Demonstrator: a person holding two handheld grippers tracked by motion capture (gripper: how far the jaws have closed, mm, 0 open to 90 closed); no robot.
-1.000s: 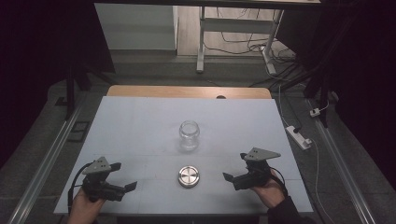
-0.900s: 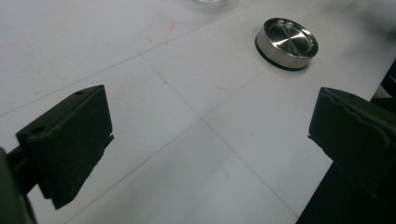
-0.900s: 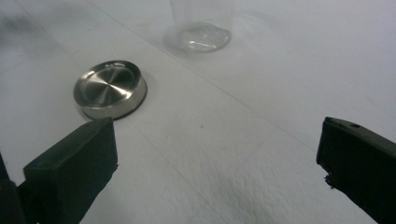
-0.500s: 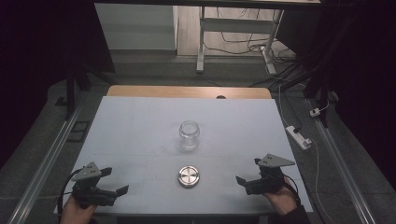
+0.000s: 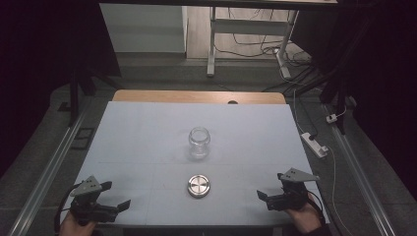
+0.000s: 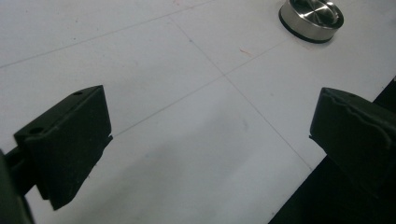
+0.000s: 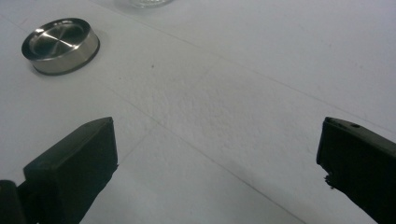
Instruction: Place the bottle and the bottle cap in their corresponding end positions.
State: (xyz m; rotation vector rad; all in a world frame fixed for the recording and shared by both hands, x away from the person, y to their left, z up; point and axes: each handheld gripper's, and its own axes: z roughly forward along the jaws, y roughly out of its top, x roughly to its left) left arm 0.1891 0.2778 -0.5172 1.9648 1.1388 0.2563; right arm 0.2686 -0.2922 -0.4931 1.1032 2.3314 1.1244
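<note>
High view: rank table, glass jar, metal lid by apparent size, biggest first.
1. Table, by far the largest.
2. Glass jar, standing upright mid-table.
3. Metal lid, lying flat nearer the person.

Jar and lid look about equally wide; the jar ranks higher only on its height. The lid sits closer to the camera, so that ordering is unsure.

1. Jar (image 5: pixel 198 142) stands mid-bench (image 5: pixel 147 128).
2. Lid (image 5: pixel 198 186) lies just before the jar, apart from it.
3. Left tongs (image 5: pixel 118 206) sit at the near-left corner, right tongs (image 5: pixel 263 197) near-right, the lid between them.
</note>
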